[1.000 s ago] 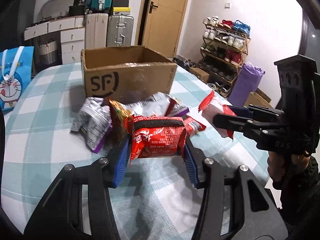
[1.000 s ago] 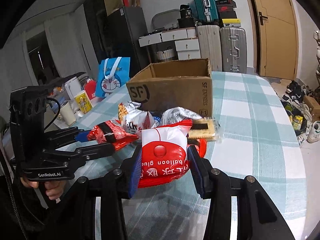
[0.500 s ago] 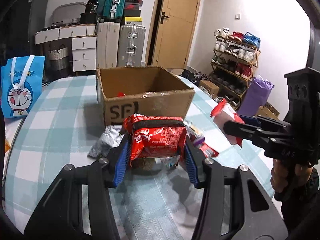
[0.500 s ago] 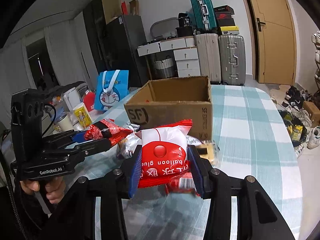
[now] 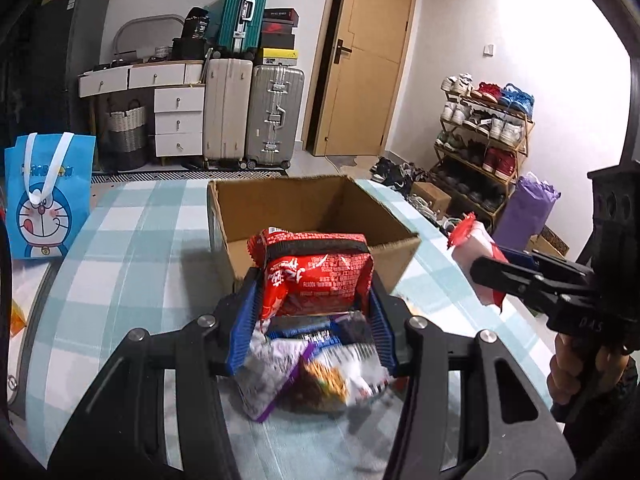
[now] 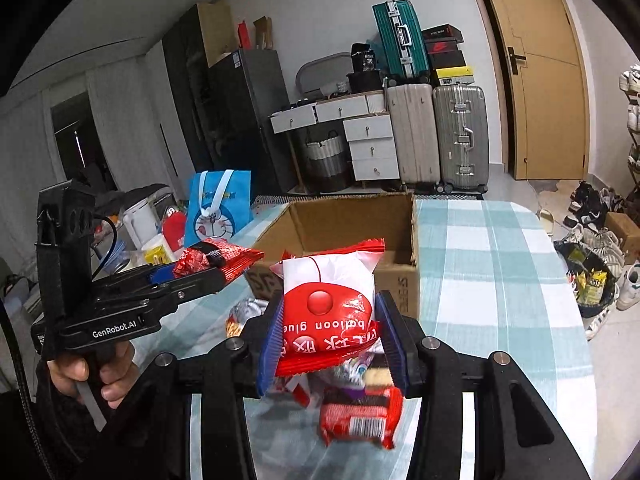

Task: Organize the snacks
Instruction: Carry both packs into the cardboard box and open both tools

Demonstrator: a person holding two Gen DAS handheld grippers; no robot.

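Note:
My left gripper (image 5: 314,312) is shut on a red snack packet with a black band (image 5: 316,270), held in the air just before the near wall of an open cardboard box (image 5: 320,216). My right gripper (image 6: 332,336) is shut on a red and white "balloon glue" packet (image 6: 328,300), also lifted, in front of the same box (image 6: 352,224). Each gripper shows in the other's view: the left gripper (image 6: 224,266) at the left, the right gripper (image 5: 486,270) at the right. A heap of loose snack packets (image 5: 312,372) lies on the checked tablecloth below.
A blue cartoon gift bag (image 5: 48,196) stands at the table's left edge. A kettle and jars (image 6: 148,232) crowd the far left. Suitcases (image 5: 252,112) and a shoe rack (image 5: 484,148) stand beyond the table. A red packet (image 6: 360,412) lies under my right gripper.
Both grippers rose from the heap with their packets and moved toward the box, which now sits closer and lower in both views, its inside showing.

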